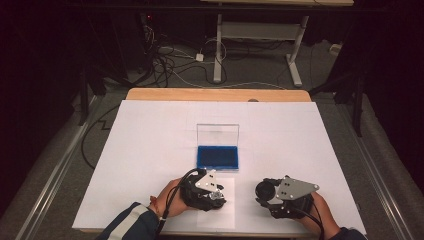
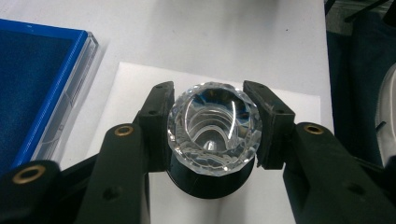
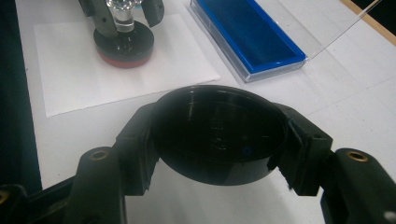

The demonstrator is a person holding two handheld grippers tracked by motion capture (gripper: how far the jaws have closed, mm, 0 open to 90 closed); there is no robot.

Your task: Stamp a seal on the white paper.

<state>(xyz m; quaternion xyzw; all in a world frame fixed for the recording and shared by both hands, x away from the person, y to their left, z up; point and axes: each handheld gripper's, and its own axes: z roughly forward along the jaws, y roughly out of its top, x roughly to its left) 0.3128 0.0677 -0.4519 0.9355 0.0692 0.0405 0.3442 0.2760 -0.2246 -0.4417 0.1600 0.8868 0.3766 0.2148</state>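
Observation:
A stamp with a clear faceted knob [image 2: 212, 135] and a round black base [image 2: 210, 184] stands on a small white paper [image 2: 140, 84]. Its red underside [image 3: 122, 60] touches the sheet. My left gripper [image 2: 211, 122] is shut on the knob, one jaw on each side, and it sits near the front edge in the high view [image 1: 216, 196]. My right gripper [image 3: 217, 140] is shut on a round black cap [image 3: 219, 116], held just right of the paper [image 1: 264, 191]. A blue ink pad case [image 1: 218, 156] lies beyond both, with its clear lid [image 1: 218, 134] standing upright.
A large white sheet [image 1: 150, 140] covers the table, and a strip of wood [image 1: 215, 94] shows at the far edge. A person's sleeve [image 1: 125, 225] comes in at the bottom left. Beyond the table, cables [image 1: 170, 60] and a desk frame [image 1: 260, 35] are on the floor.

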